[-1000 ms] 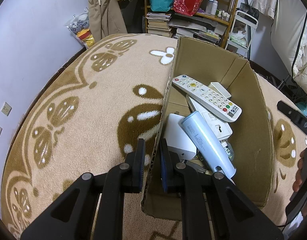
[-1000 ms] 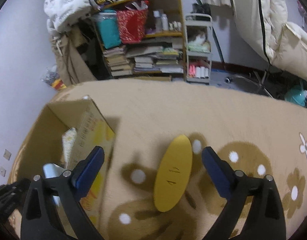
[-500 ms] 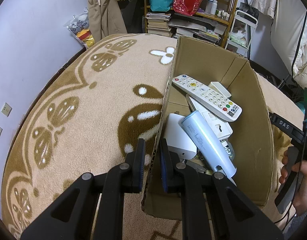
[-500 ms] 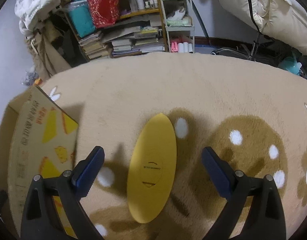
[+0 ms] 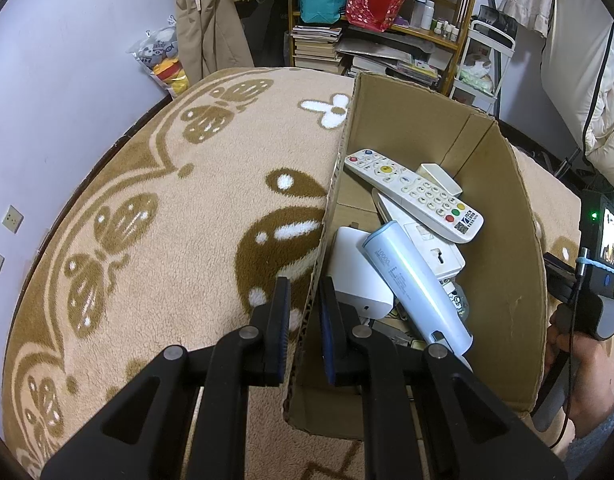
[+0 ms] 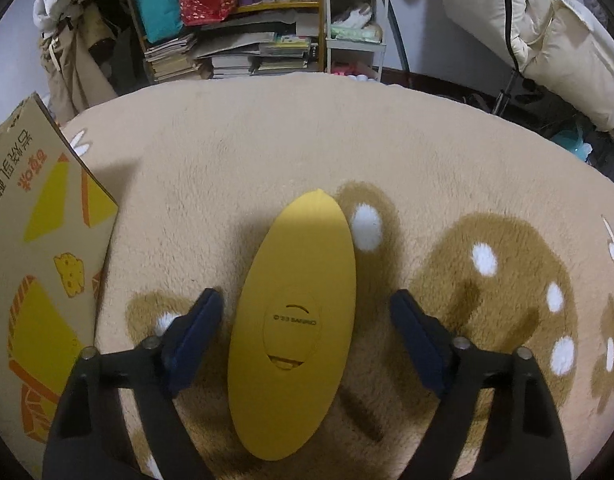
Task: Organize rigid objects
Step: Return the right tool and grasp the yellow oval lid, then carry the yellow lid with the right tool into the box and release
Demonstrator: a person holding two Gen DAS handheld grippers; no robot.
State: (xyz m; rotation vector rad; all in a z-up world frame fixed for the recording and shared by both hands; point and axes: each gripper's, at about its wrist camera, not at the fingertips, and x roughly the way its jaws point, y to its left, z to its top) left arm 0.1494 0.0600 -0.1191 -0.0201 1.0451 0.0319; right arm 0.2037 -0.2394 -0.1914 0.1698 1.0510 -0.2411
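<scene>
A tan rug (image 6: 267, 152) with brown and white patterns covers the floor, with cluttered shelves (image 6: 243, 20) along the top of both views.

In the right wrist view, the right gripper (image 6: 305, 318) stands wide open, its blue-padded fingers (image 6: 195, 330) low over the rug on either side of a yellow oval case (image 6: 297, 324). The case lies flat in the lower centre of the frame, its long axis running away from the camera, its near half between the fingers. Neither pad touches it; a strip of rug shows on each side, wider on the right. The printed outer wall of a cardboard box (image 6: 35, 264) fills the left edge, near the left finger. To the right and beyond the case the rug is bare.

In the left wrist view, the left gripper (image 5: 303, 316) is nearly closed, pinching the left wall of the cardboard box (image 5: 503, 216) between its pads at lower centre. Inside the box, right of the gripper, lie a pale blue power bank (image 5: 415, 280), a white remote (image 5: 413, 194) and other white devices piled together. The right gripper's handle (image 5: 587, 304) shows at the right edge, outside the box's right wall.
</scene>
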